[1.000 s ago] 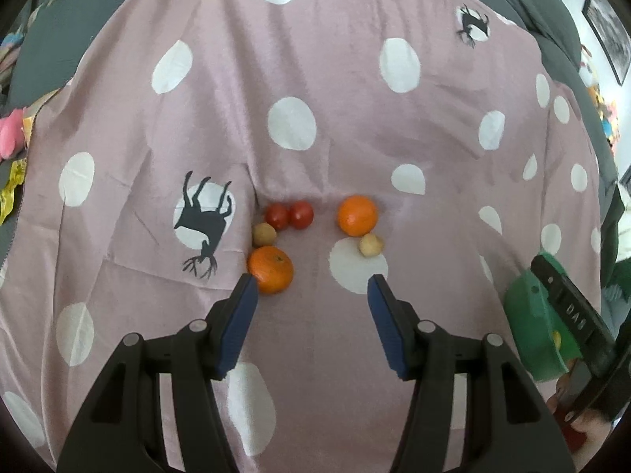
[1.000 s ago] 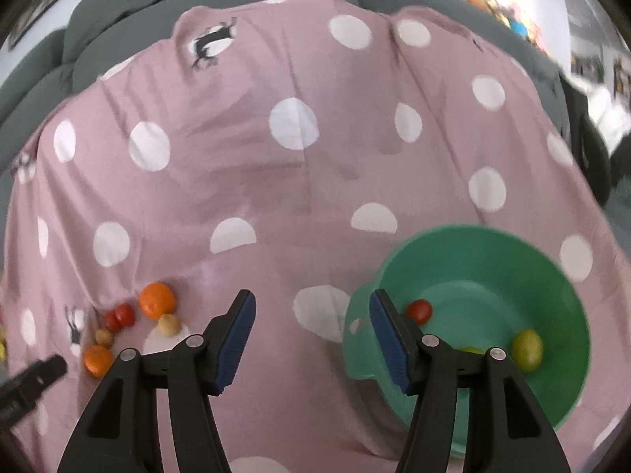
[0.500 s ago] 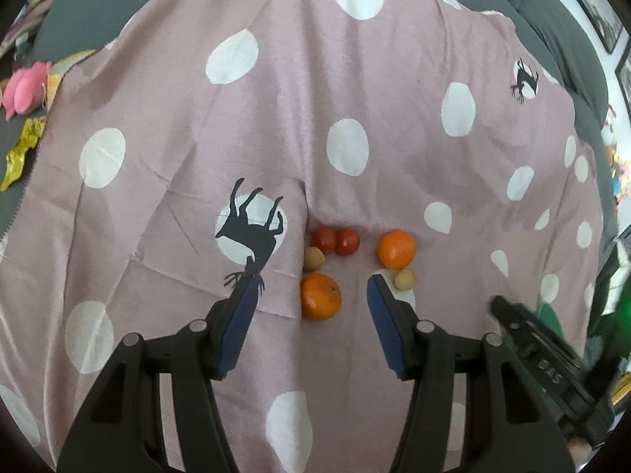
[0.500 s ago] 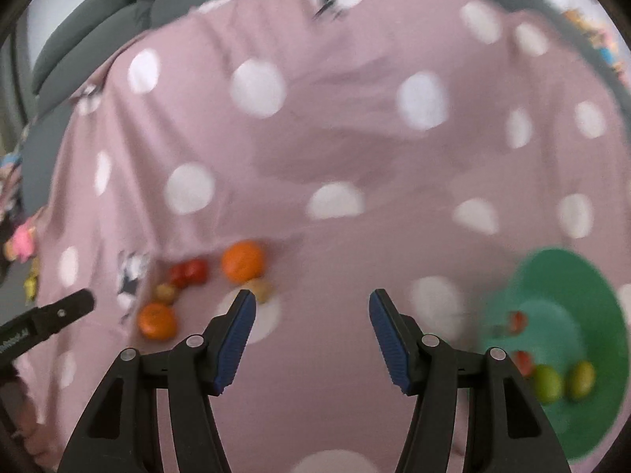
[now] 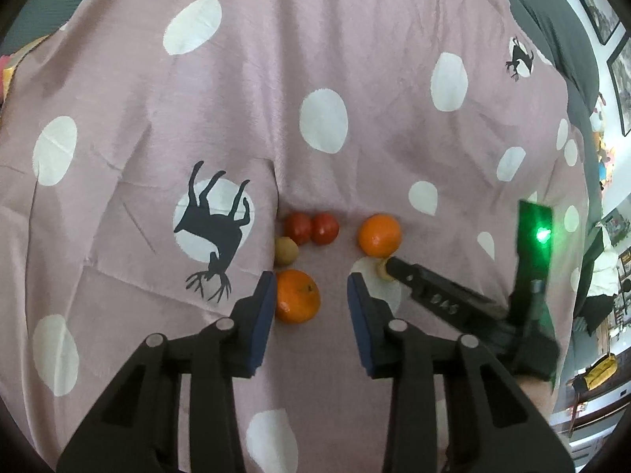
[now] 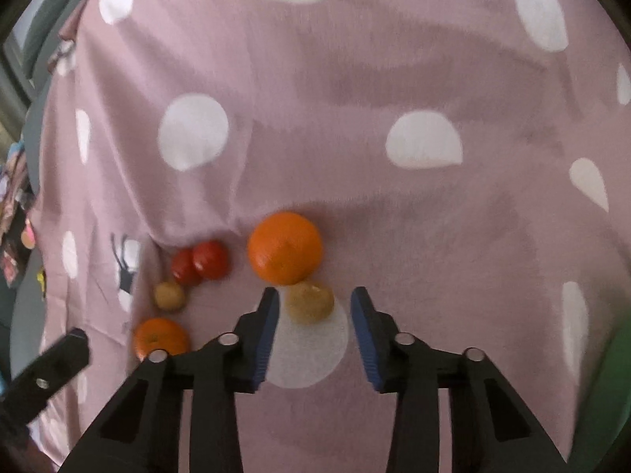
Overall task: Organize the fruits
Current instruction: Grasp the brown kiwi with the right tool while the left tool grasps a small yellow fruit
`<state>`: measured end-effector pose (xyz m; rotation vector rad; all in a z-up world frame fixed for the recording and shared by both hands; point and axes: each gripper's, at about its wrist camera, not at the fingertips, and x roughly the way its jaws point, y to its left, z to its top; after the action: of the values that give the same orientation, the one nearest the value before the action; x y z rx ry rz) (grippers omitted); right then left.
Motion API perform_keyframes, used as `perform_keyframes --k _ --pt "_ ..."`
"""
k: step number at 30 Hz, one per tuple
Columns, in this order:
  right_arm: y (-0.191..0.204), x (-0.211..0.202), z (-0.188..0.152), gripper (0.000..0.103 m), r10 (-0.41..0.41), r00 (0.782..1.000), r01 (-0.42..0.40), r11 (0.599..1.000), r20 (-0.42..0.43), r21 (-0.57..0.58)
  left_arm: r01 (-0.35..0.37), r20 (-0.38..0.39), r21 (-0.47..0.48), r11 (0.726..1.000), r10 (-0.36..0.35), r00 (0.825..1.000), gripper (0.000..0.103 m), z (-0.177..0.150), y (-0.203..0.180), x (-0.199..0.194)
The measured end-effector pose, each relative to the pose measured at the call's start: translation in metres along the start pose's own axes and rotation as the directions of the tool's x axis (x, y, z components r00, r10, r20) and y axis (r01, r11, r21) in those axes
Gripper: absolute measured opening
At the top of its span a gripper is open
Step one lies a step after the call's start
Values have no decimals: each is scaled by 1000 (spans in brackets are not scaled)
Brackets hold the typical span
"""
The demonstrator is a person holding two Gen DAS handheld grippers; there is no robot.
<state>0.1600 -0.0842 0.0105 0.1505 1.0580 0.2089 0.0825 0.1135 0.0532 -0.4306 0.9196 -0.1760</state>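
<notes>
Orange fruit and tan fruit sit between closing, unclenched jaws, tomatoes beyond.

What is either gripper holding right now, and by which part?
Nothing yet. The left gripper brackets the near orange; the right gripper brackets a small tan fruit. Both have just been closing, with gaps visible.

Six fruits on pink polka-dot cloth: two red tomatoes touching, orange tangerine to their right, small tan fruit just before it.
</notes>
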Motion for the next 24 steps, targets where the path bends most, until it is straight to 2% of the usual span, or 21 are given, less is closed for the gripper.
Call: perform_keyframes --k 3,5,11,14,19,24 --pt "0 7 -4 38 24 1000 -24 1000 5 2 1 6 -2 1000 -1 1000 34 0 2 -1" --pt "2 8 -6 30 44 999 -44 999 5 -3 -7 11 -5 1000 7 1000 34 -1 2 -1" --pt "1 -2 -17 30 49 999 -49 998 -10 35 -14 -5 -10 1000 14 1000 33 5 4 5" --pt "-13 -28 -35 30 89 996 -91 990 18 109 -44 -23 66 997 46 999 26 7 -7 10" --pt "-26 -58 -66 30 59 998 -63 986 30 156 -84 -78 121 989 94 993 25 15 -18 33" --pt "-42 -68 -53 30 72 995 -82 983 69 163 -123 -106 154 980 141 984 24 29 -24 55"
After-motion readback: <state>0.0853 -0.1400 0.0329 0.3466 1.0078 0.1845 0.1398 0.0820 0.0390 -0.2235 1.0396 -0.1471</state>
